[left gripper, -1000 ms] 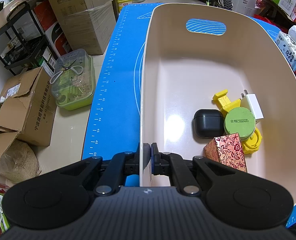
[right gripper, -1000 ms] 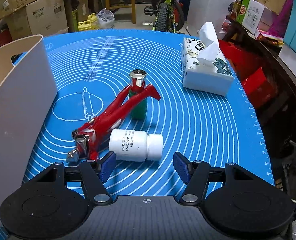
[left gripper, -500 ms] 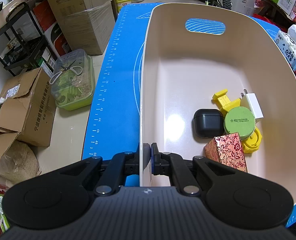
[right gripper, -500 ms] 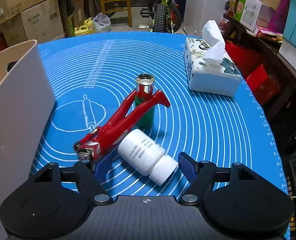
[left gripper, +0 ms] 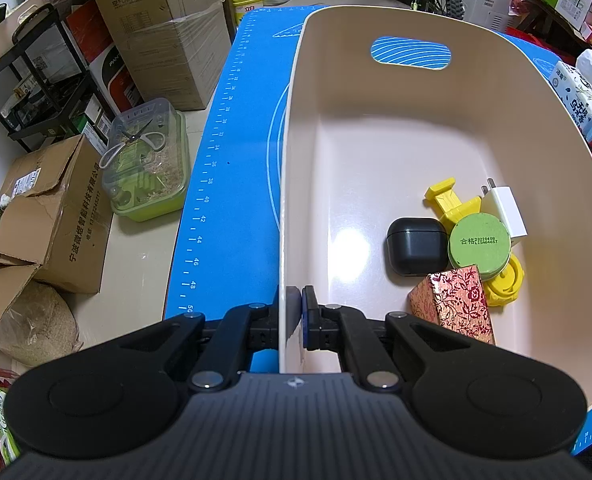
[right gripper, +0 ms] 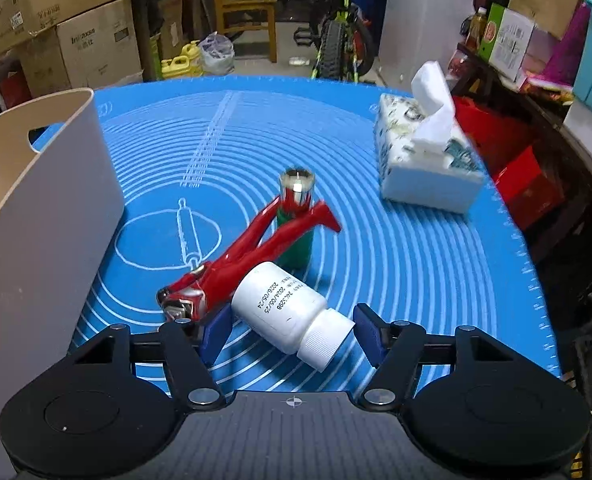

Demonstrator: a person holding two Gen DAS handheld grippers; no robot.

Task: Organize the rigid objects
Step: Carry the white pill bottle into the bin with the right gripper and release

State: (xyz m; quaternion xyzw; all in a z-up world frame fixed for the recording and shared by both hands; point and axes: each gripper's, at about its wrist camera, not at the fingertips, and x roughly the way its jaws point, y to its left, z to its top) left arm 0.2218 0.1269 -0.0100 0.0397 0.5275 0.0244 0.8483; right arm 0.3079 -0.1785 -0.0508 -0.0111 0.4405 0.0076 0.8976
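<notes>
The left wrist camera sits just behind its gripper [left gripper: 294,316] and looks steeply down into the beige bin [left gripper: 375,128], very near its left wall. The right wrist camera looks forward and down over the blue mat [right gripper: 395,248], close to the white bottle [right gripper: 288,312]. Both views share the bin, the mat, the tissue box [right gripper: 423,160] and the far bicycle [right gripper: 339,44].

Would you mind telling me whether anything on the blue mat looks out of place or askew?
Yes: the white pill bottle lies on its side against the red pliers, whose handles lean on the upright green bottle, a tangled pile beside the bin.
</notes>
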